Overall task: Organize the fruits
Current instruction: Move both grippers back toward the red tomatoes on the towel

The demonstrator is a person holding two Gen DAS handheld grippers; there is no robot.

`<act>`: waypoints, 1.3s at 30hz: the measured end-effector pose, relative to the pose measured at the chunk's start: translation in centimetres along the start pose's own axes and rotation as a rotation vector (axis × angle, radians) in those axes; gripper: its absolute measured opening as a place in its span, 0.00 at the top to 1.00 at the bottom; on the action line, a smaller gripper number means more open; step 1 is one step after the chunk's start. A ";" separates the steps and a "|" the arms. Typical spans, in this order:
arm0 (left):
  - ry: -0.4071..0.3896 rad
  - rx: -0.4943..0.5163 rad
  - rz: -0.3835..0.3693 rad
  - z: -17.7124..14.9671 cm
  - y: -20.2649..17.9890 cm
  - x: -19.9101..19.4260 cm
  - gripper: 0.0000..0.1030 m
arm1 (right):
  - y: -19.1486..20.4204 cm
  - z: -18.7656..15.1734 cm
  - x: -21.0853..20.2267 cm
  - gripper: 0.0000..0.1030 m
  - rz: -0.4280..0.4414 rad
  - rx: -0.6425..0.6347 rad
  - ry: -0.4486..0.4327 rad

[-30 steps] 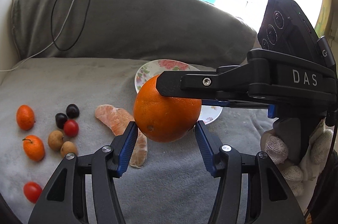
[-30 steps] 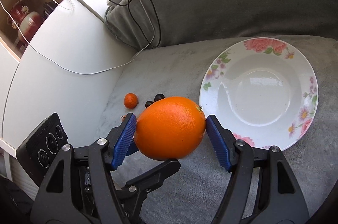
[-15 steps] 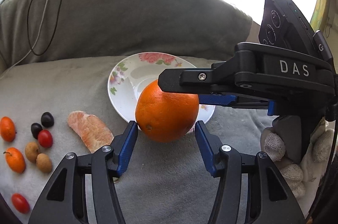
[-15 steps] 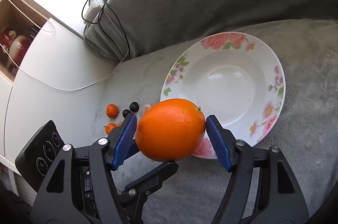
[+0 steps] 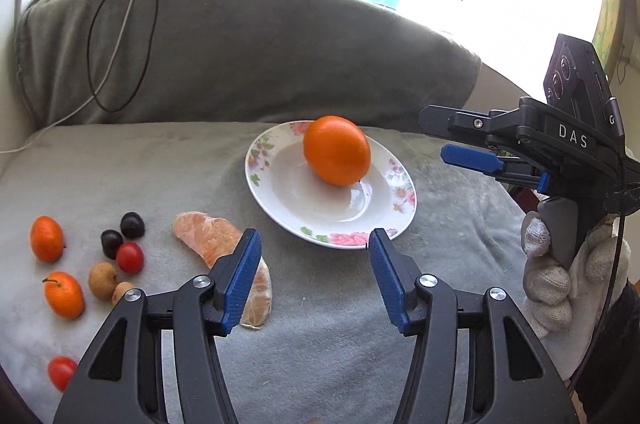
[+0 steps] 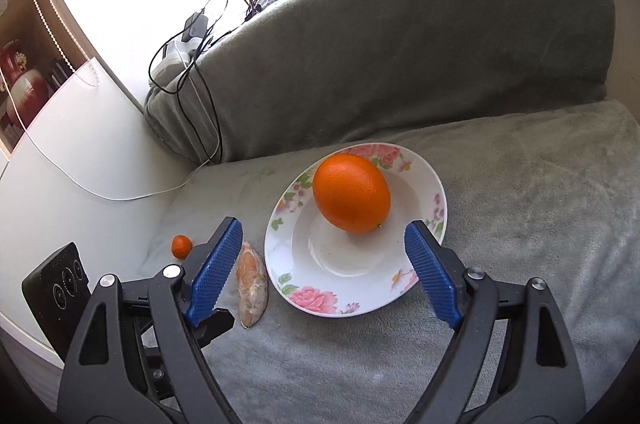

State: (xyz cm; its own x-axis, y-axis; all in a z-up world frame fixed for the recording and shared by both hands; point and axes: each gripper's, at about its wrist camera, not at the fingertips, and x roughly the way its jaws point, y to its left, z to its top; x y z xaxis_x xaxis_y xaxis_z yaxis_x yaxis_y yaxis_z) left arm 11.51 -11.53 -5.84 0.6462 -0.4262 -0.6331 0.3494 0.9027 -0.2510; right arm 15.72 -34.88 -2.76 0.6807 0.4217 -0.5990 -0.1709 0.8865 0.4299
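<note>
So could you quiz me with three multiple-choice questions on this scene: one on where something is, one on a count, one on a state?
1. Where is the orange?
A. in the plate
B. on the blanket
C. in a gripper

2. How many red cherry tomatoes show in the left view?
A. one
B. two
C. four

3. How is the right gripper?
A. shut on the orange
B. shut on nothing
C. open

Answers: 1 A, the orange rests inside the plate; 2 B, one among the small fruits, one at the lower left; 3 C, its fingers stand apart, holding nothing.
</note>
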 end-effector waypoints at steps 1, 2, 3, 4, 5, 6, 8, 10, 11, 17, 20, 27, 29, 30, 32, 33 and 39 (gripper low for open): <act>-0.004 -0.003 0.005 0.0 0.1 0.0 0.46 | 0.1 0.0 -0.2 0.17 -0.014 -0.013 -0.008; -0.009 -0.006 0.010 0.0 0.3 -0.4 0.46 | 0.3 0.0 -0.4 0.17 -0.025 -0.024 -0.017; -0.012 -0.007 0.013 -0.1 0.5 -0.7 0.46 | 0.5 0.1 -0.6 0.17 -0.034 -0.035 -0.026; -0.015 -0.007 0.017 -0.1 0.7 -1.0 0.46 | 0.6 0.0 -0.9 0.17 -0.042 -0.044 -0.037; -0.020 -0.007 0.023 -0.1 0.9 -1.2 0.46 | 0.8 0.0 -1.2 0.16 -0.048 -0.054 -0.049; -0.027 -0.007 0.032 -0.4 1.3 -2.0 0.46 | 1.0 0.1 -1.4 0.15 -0.052 -0.061 -0.059; -0.044 -0.006 0.052 -0.6 1.8 -2.9 0.46 | 1.4 0.0 -1.8 0.07 -0.067 -0.071 -0.089; -0.057 -0.008 0.074 -0.7 2.4 -3.8 0.45 | 2.0 -0.1 -2.1 0.06 -0.079 -0.089 -0.112; -0.064 -0.011 0.085 -0.9 2.7 -4.4 0.43 | 2.3 -0.1 -2.3 0.06 -0.078 -0.104 -0.118; -0.092 -0.045 0.154 -2.5 5.1 -7.2 0.36 | 4.6 -0.5 -2.2 0.00 -0.068 -0.177 -0.137; -0.100 -0.059 0.199 -3.4 6.1 -8.4 0.31 | 5.9 -1.0 -1.8 0.00 -0.067 -0.223 -0.126; -0.114 -0.085 0.256 -5.4 8.3 -10.2 0.31 | 8.5 -2.1 -0.5 0.00 -0.035 -0.300 -0.108; -0.117 -0.095 0.268 -5.9 8.8 -10.5 0.31 | 9.2 -2.4 0.2 0.00 -0.019 -0.321 -0.093; -0.116 -0.101 0.270 -6.2 9.1 -10.6 0.31 | 9.5 -2.6 0.5 0.00 -0.016 -0.333 -0.087; -0.109 -0.113 0.273 -6.6 9.6 -10.8 0.31 | 10.3 -2.9 1.3 0.00 -0.006 -0.354 -0.071; -0.105 -0.119 0.276 -6.9 9.8 -10.8 0.31 | 10.7 -3.0 1.7 0.00 0.004 -0.364 -0.062; -0.087 -0.162 0.283 -7.8 11.2 -10.6 0.31 | 13.3 -3.7 4.2 0.00 0.051 -0.426 -0.008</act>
State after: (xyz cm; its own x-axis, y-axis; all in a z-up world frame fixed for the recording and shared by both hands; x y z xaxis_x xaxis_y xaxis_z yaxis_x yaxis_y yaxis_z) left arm 3.28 3.52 -7.66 0.7599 -0.1545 -0.6314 0.0399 0.9806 -0.1919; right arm 13.70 -20.59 -2.03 0.6685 0.4673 -0.5785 -0.4825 0.8645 0.1407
